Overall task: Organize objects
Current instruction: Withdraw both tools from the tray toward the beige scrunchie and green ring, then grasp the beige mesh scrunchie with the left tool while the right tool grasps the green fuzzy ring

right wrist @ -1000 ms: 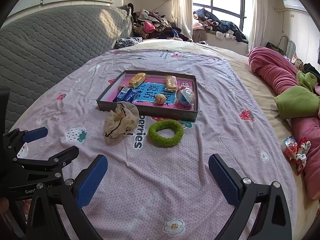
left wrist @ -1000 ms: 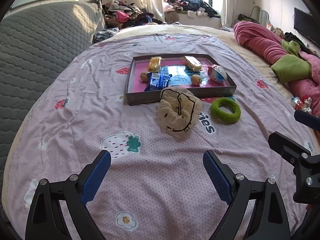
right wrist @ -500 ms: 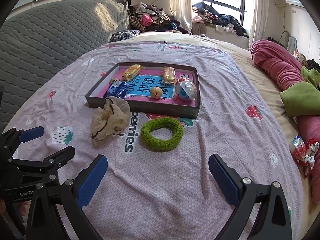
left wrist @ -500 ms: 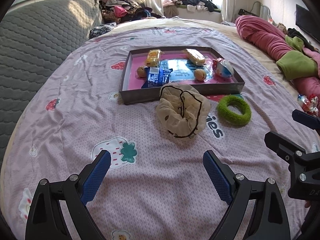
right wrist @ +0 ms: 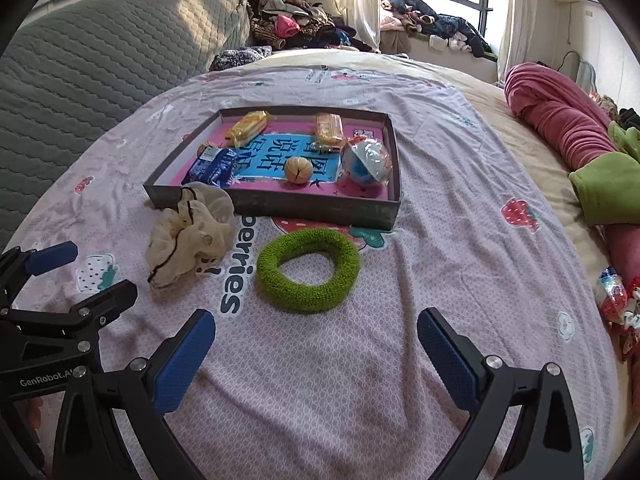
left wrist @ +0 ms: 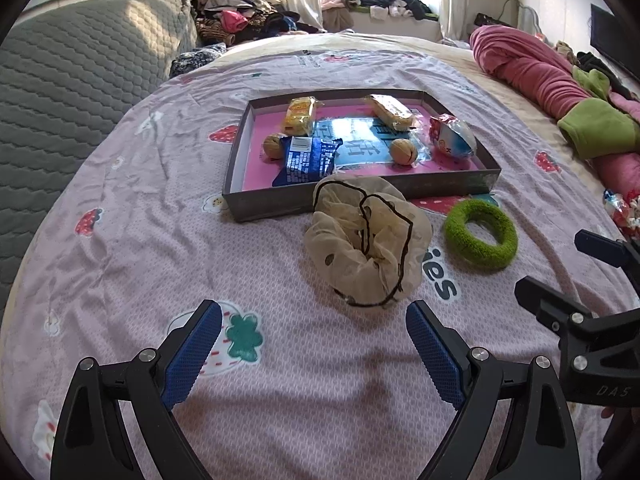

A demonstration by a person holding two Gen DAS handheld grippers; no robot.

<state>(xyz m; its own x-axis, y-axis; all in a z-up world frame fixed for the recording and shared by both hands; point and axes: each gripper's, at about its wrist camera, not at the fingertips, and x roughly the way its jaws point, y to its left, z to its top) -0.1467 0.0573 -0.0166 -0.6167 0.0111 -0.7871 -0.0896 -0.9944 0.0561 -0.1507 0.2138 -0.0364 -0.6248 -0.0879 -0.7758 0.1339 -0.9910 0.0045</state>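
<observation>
A cream scrunchie (left wrist: pixel 366 244) and a green scrunchie (left wrist: pixel 480 234) lie on the pink bedspread in front of a shallow grey tray (left wrist: pixel 352 198). The tray holds snack packets, two walnuts and a wrapped ball. My left gripper (left wrist: pixel 314 344) is open and empty, just short of the cream scrunchie. My right gripper (right wrist: pixel 316 354) is open and empty, just short of the green scrunchie (right wrist: pixel 308 268). The right wrist view also shows the cream scrunchie (right wrist: pixel 192 236), the tray (right wrist: pixel 276 202) and the left gripper's fingers (right wrist: pixel 52 258) at the left edge.
A grey quilted headboard (left wrist: pixel 72 64) runs along the left. A rolled pink and green blanket (left wrist: pixel 560 92) lies at the right. A small wrapped candy bundle (right wrist: pixel 618 300) sits near the bed's right edge. Heaps of clothes lie by the window.
Both grippers have moved forward and lower over the bed. The cream and green scrunchies and the tray now appear larger and closer. Both jaws stay open.
</observation>
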